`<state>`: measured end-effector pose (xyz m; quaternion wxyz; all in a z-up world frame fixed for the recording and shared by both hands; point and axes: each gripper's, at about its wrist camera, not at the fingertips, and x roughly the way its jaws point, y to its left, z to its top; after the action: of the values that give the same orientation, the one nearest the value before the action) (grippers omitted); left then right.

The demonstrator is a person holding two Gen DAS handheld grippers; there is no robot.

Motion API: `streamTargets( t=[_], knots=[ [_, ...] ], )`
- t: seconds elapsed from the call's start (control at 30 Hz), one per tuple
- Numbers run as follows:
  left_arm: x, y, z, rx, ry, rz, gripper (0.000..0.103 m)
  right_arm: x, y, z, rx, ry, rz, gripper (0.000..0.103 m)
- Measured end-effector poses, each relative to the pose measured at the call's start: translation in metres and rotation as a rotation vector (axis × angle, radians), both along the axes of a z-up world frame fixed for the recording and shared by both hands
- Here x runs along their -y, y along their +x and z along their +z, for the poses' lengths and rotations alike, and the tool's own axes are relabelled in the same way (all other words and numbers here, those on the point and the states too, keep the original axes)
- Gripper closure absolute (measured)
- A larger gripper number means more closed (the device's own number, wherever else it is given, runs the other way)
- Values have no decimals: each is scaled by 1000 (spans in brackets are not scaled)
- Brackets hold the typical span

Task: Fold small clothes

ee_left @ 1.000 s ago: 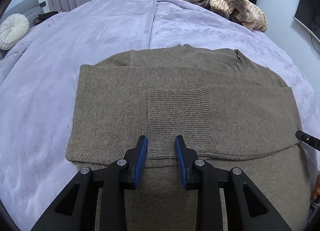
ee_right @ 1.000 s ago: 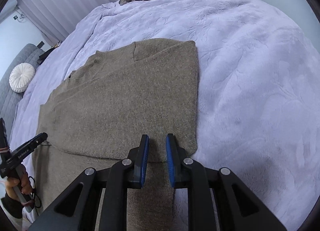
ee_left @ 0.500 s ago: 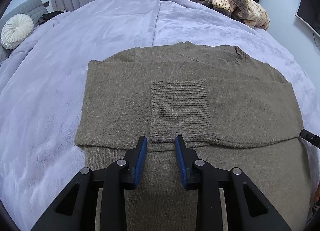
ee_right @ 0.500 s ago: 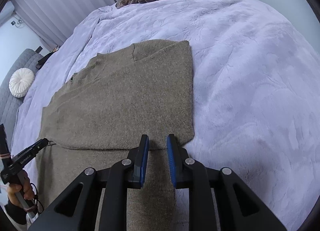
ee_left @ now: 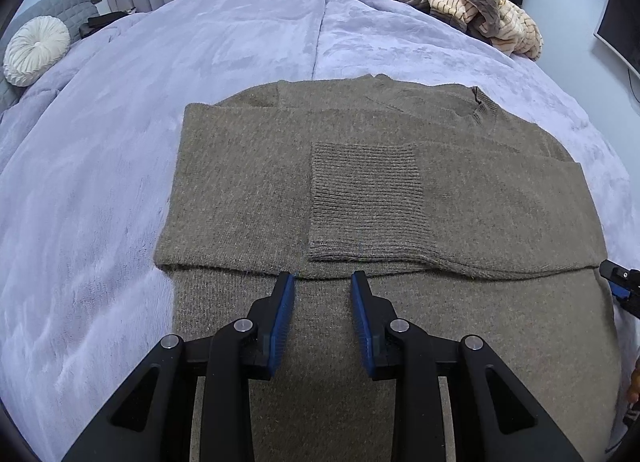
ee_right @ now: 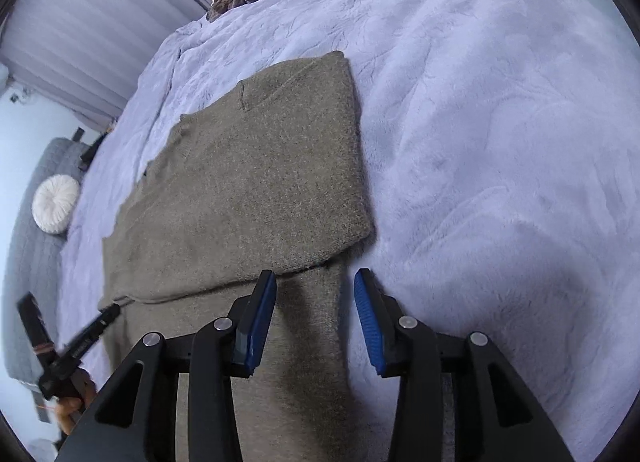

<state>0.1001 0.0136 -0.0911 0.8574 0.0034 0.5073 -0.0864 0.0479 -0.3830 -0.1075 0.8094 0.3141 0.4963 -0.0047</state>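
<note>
An olive-brown knitted sweater [ee_left: 248, 182] lies flat on the lavender bed, both sleeves folded across its chest; the ribbed cuff [ee_left: 364, 202] of one sleeve lies in the middle. My left gripper [ee_left: 323, 282] is open and empty, hovering just short of the folded sleeve's near edge. In the right wrist view the sweater [ee_right: 260, 182] runs up the left half. My right gripper [ee_right: 316, 282] is open and empty above the sweater's right side edge, near the folded sleeve's corner. The right gripper's tip [ee_left: 618, 278] shows at the left view's right edge; the left gripper [ee_right: 76, 346] shows blurred at lower left.
The lavender plush blanket [ee_left: 100, 222] covers the bed all round the sweater. A pile of striped and brown clothes [ee_left: 480, 14] lies at the far right corner. A round white cushion [ee_left: 36, 50] sits on a grey seat at the far left. A dark monitor [ee_left: 624, 30] is at the right.
Both grippers have drawn back toward the sweater's lower part. The right gripper's jaws have opened wider and it has tilted. The sweater lies as before.
</note>
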Motion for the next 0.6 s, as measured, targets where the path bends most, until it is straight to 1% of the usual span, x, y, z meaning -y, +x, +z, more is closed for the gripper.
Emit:
streamTargets(
  t=[0.07,0.17,0.3,0.4,0.43,0.5,0.53,0.57,0.6],
  knots=[
    [-4,1,0,-3,-29,6,72,6,-3,-2,25,105,-35,57],
    [-5,1,-1,-8,-36,9,72,8,-4,-5,35,195,-46,57],
    [-3,1,-2,-4,-27,7,72,8,-1,-11,32,252,-63,57],
    [-5,0,1,-3,-39,13,72,14,0,-16,37,300,-127,57],
    [-7,0,4,-1,-50,18,72,17,-1,-17,39,310,-145,57],
    [-12,-1,10,10,-79,21,72,20,-5,-7,39,232,-179,57],
    [-14,-1,14,20,-96,21,72,21,-8,0,55,199,-185,57],
    [-15,0,17,26,-111,19,72,23,-11,5,80,198,-191,57],
    [-15,2,19,26,-127,12,72,25,-14,8,108,226,-192,57]
  ],
)
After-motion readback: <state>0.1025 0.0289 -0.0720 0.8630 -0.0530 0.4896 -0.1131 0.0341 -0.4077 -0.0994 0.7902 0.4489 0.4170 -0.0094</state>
